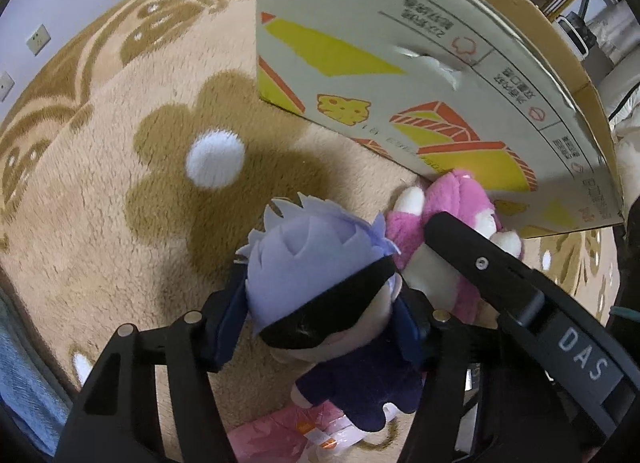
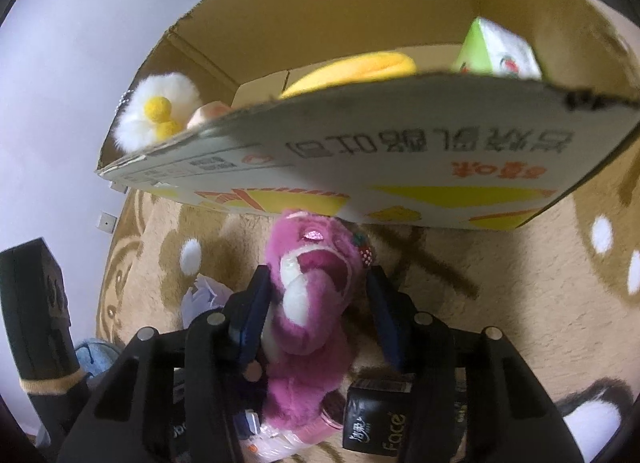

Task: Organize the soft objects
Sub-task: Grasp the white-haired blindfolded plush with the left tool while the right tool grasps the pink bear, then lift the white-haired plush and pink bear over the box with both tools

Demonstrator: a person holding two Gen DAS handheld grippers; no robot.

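Observation:
My left gripper (image 1: 320, 327) is shut on a plush doll (image 1: 320, 283) with pale lilac hair, a black blindfold and a dark blue body, held above the rug. My right gripper (image 2: 316, 303) is shut on a pink plush bear (image 2: 312, 295), held just below the cardboard box (image 2: 360, 151). The bear also shows in the left wrist view (image 1: 440, 215), pressed against the box's printed side (image 1: 400, 63), with the right gripper's arm across it. Inside the box lie a white flower plush (image 2: 156, 111), a yellow plush (image 2: 360, 67) and a green pack (image 2: 496, 51).
A tan fluffy rug (image 1: 120, 183) with brown flowers covers the floor. Pink packets (image 1: 288, 435) lie under the doll. A black "face" box (image 2: 376, 419) lies under the right gripper. A black object (image 2: 32, 303) stands at left, and a blue cloth (image 2: 92, 355) lies beside it.

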